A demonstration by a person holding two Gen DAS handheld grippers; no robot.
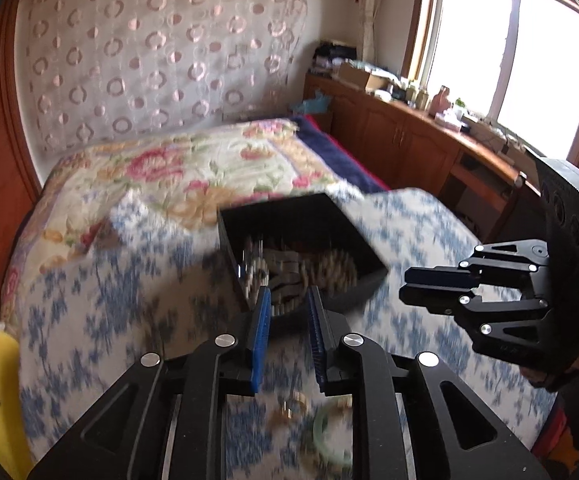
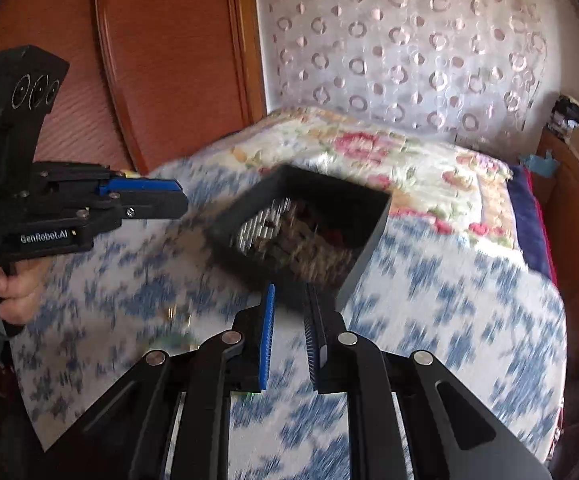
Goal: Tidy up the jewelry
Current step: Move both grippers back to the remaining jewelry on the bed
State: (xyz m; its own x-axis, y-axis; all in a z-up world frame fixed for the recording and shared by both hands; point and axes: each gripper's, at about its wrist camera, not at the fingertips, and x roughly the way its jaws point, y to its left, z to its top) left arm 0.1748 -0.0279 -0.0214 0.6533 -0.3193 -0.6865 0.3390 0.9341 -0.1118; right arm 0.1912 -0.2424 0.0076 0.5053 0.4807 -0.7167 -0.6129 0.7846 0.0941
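Left wrist view: one black box [image 1: 301,248] sits on the bed [image 1: 89,288], holding a blurred heap of beads and chains, count unreadable. Near the camera lie two loose pieces, a gold ring [image 1: 291,404] and a green bangle [image 1: 331,436]. Both probably light, hard and slippery; pinch across the band. Left tool [image 1: 286,300] and right tool [image 2: 291,300] are slightly parted, both empty.

Daylight's pouring in thru the window [image 1: 505,40] — blowing out white. Bedspread [image 1: 101,280] and black box [image 2: 301,224] are smearing w/ motion blur in both views; fisheye's bending edges, corners going dark.
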